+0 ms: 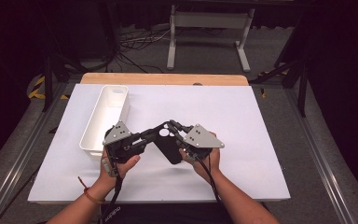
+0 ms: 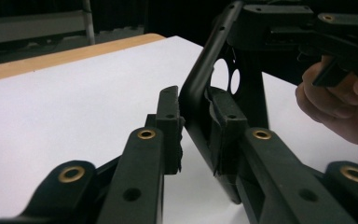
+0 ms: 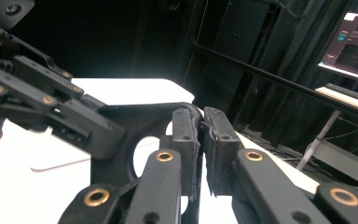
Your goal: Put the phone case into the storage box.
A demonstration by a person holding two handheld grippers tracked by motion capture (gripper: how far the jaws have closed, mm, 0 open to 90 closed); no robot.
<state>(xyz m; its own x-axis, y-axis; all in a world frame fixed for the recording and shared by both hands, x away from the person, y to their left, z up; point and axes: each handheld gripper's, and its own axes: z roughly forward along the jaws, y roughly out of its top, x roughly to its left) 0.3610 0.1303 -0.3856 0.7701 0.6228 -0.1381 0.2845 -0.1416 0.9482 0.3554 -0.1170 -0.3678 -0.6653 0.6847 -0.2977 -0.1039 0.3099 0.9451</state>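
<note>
- Case (image 1: 169, 148): black phone case, lifted off the white table (image 1: 261, 140) near its middle, closer to the front edge, tilted, held between both tongs.
- Left gripper (image 2: 196, 133): jaws closed onto the case edge near the camera cut-outs; pads press both faces.
- Right gripper (image 3: 202, 140): jaws nearly together, pinching the case rim at its upper corner.
- Bin (image 1: 106, 116): white, by the table's left edge, just beside the left hand (image 1: 121, 165).

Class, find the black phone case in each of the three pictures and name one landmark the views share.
High view: phone case at table centre, between the two claws.
Left gripper view: centre, tilted up, edge between the jaws.
Right gripper view: lower centre-left, behind the jaws.
Shared landmark: the white table sheet.
</note>
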